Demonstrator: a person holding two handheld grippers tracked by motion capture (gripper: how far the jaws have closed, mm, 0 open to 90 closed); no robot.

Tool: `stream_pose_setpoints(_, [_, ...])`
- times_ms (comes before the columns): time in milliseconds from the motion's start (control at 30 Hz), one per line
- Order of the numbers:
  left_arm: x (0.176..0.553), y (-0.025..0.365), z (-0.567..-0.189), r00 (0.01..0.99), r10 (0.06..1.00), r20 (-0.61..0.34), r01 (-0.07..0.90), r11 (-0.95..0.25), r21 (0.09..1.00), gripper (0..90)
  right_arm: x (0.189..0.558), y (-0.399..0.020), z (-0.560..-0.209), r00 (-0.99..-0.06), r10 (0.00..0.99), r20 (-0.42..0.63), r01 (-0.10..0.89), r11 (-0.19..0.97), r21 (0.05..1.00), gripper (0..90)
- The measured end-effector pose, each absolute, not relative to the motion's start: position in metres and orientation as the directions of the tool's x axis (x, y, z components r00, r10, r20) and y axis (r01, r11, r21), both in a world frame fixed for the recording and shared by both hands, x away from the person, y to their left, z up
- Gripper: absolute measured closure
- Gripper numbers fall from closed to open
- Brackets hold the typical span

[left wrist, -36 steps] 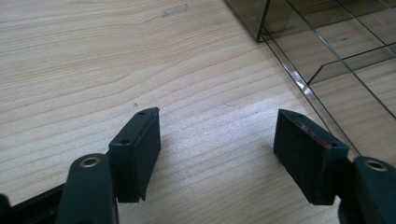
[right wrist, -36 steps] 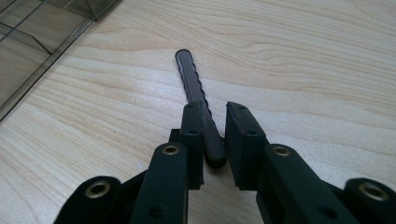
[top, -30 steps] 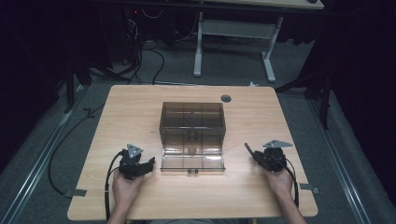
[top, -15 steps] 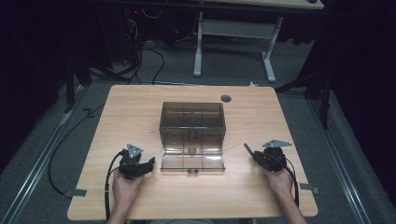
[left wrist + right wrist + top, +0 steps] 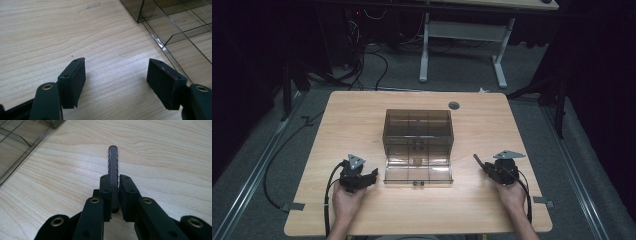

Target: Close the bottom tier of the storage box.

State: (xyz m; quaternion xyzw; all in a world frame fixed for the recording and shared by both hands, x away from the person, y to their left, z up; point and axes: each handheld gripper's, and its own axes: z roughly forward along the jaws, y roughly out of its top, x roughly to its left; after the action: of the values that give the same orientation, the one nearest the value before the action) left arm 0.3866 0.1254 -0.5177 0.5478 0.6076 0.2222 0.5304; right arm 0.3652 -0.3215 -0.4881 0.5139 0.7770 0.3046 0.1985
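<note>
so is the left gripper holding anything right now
No, the left gripper has its jaws wide apart with only bare table between them.

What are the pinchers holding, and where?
The right gripper pinches a thin dark wavy-edged strip at its near end. The left gripper holds nothing.

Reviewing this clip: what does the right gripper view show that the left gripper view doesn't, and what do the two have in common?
Right gripper view: the right hand-held gripper is shut on a thin, dark, wavy-edged strip that sticks out past its jaws. Left gripper view: the left hand-held gripper has its jaws wide apart with nothing between them. Both share the wooden table and an edge of the clear smoky plastic box.
</note>
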Motion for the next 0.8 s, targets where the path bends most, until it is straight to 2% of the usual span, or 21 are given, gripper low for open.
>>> stream_pose_setpoints(800, [0.3866,0.1253,-0.5177,0.162,0.902,-0.401,0.430,0.301,0.851,31.7,0.3645,-0.3224,-0.4797,-0.402,0.915,0.037,0.665,0.264,0.699,81.4])
